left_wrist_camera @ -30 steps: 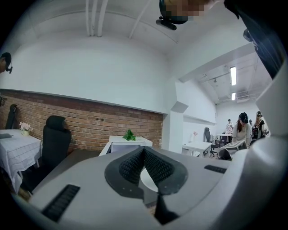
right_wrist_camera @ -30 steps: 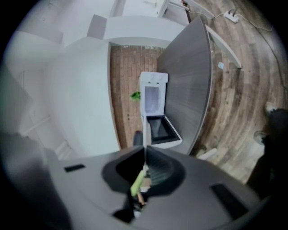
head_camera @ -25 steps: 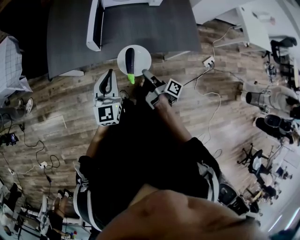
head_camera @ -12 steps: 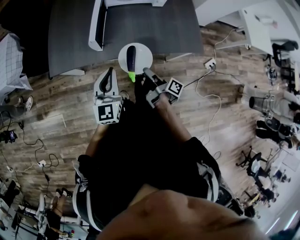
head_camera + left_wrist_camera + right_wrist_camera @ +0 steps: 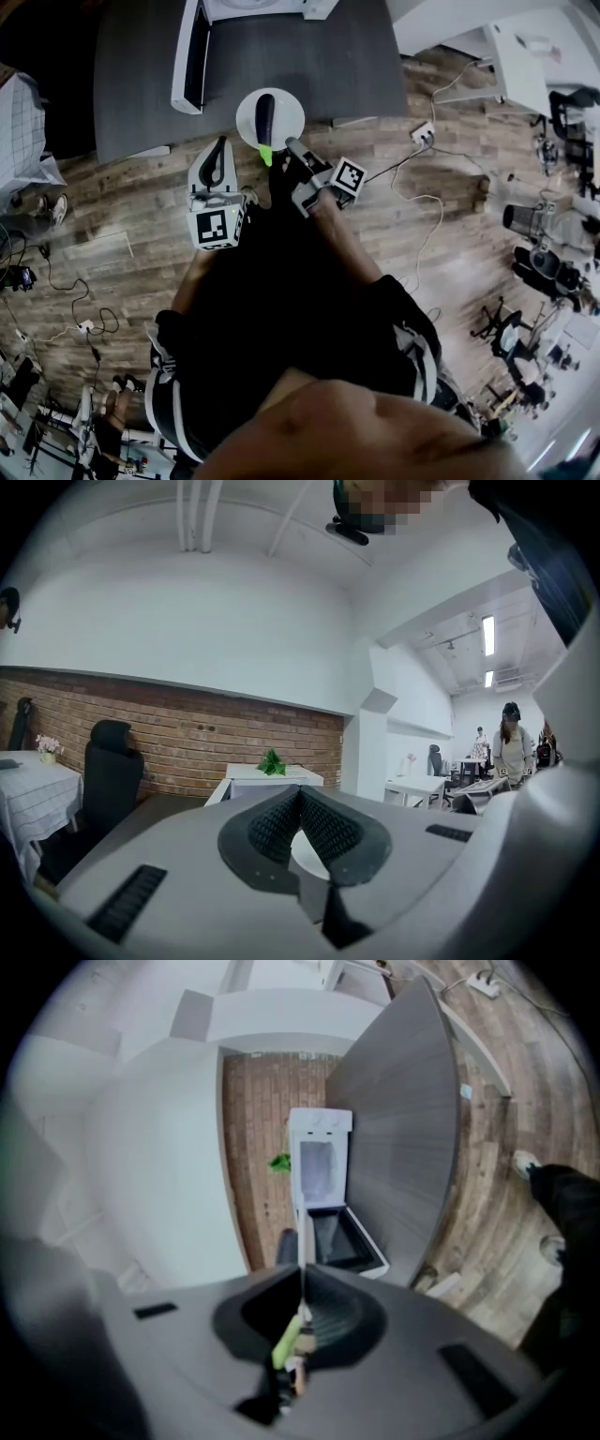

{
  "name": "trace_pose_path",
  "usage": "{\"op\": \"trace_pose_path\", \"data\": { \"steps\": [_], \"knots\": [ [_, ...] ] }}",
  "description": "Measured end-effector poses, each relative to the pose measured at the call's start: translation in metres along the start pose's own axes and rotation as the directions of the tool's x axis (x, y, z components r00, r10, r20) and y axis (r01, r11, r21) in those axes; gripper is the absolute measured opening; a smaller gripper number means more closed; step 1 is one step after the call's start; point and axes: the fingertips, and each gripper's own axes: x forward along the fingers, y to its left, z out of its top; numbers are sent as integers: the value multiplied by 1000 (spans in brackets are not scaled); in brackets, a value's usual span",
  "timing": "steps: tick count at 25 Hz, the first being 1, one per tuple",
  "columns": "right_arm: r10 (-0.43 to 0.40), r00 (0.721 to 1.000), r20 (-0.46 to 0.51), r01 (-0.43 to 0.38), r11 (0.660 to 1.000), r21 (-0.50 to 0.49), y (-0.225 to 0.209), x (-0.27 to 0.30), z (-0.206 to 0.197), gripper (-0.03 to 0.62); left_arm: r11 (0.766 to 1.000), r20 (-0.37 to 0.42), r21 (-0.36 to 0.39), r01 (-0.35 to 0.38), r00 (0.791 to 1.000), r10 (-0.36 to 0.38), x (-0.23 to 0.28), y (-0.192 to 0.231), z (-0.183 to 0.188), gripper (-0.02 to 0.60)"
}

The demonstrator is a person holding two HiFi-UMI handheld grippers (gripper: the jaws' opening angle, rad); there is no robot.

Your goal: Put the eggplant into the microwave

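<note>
- Below us, a wood-plank floor (image 5: 122, 216) runs under a dark grey table (image 5: 309, 56). Loose cables (image 5: 417, 202) and a power strip (image 5: 422, 128) lie off to our right.
- Toward the far side of the table we see a white microwave (image 5: 321, 1133) with its door (image 5: 187, 56) swung open. A green plant (image 5: 272, 763) sits on top of it.
- Behind that we make out a brick wall (image 5: 187, 733) under white plaster and a black office chair (image 5: 108, 771). There is also a white-clothed table (image 5: 28, 794) with a small pot of flowers (image 5: 47, 745), and people (image 5: 511, 742) stand far off among desks.
- The eggplant (image 5: 265, 114) is dark purple, long and slim, with a bright green stem (image 5: 265, 153).
- It lies on a round white plate (image 5: 286, 108) at the table's near edge, well short of the microwave. Its stem end points toward us and reaches just past the rim.
- Our right gripper (image 5: 288, 144) meets the plate at its near-right rim. Its own view shows the jaws pressed together on that thin white rim, seen edge-on, with the green stem showing in the hollow behind the tips.
- We cannot tell whether the plate rests on the table or is held clear of it.
- Our left gripper (image 5: 219, 142) hangs just left of the plate without touching it. Its jaws are closed tip to tip with nothing between them, and we see a patch of white only through the hollow behind the tips.
</note>
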Motion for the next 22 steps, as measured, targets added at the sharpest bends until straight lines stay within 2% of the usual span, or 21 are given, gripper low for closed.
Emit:
{"op": "trace_pose_path", "data": {
  "steps": [13,22],
  "knots": [
    [5,998,-67,-6,1000,-13,23,64,72,37,999,-8,5,-46,999,46,99,12,7,34],
    [-7,990,-141,2,999,-34,37,101,137,37,993,-20,17,-120,993,120,165,6,18,34]
  ]
}}
